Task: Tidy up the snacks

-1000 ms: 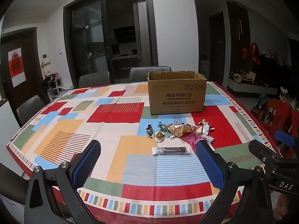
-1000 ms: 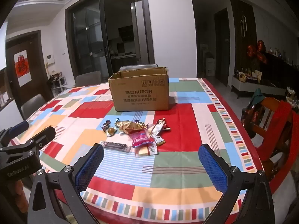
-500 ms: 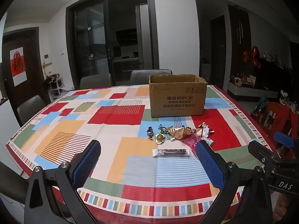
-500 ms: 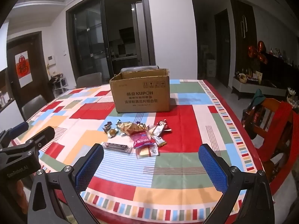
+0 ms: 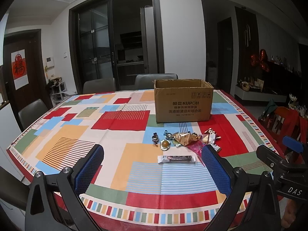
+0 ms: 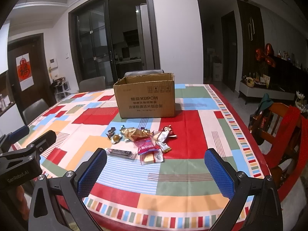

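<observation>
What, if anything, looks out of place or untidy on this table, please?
The snacks lie in a loose, overlapping heap on the tablecloth in front of the open cardboard box, none inside it as far as shows. Nothing looks spilled or torn.

Snacks (image 6: 143, 141) lie clustered on the tablecloth (image 6: 192, 165) before the cardboard box (image 6: 146, 98) (chairs (image 5: 156, 79) behind it).

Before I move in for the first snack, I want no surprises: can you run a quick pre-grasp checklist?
1. Left tongs open, holding nothing: ok.
2. Right tongs open, holding nothing: ok.
3. Cardboard box upright, top open: ok.
4. Box has room inside: cannot tell, interior hidden.
5. Long dark bar lies apart from the pile, nearest the tongs: ok.
6. Pink packet free to lift alone: not ok, it overlaps neighbouring wrappers.
</observation>
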Motion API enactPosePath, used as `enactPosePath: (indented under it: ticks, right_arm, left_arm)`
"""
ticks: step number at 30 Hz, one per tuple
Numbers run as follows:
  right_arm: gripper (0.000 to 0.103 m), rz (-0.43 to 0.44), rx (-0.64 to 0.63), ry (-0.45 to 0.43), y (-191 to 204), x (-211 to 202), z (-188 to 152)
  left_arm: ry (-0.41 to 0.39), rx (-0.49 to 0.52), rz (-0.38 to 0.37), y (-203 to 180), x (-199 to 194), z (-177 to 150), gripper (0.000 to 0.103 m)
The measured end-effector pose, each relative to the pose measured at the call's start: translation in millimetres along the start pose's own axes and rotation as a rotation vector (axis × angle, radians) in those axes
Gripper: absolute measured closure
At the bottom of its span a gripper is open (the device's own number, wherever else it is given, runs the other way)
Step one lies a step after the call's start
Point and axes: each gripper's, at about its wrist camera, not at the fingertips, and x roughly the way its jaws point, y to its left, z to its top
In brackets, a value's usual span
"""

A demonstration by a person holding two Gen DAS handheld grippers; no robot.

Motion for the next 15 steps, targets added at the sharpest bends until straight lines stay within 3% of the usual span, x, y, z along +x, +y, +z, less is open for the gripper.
enactPosePath:
  ticks: [15]
  right_arm:
    - [0.001, 0.002, 0.000, -0.009, -2.9, -0.2, 1.7]
  left_arm:
    - [-0.004, 0.002, -0.001, -1.2, -1.0, 1.6, 0.000]
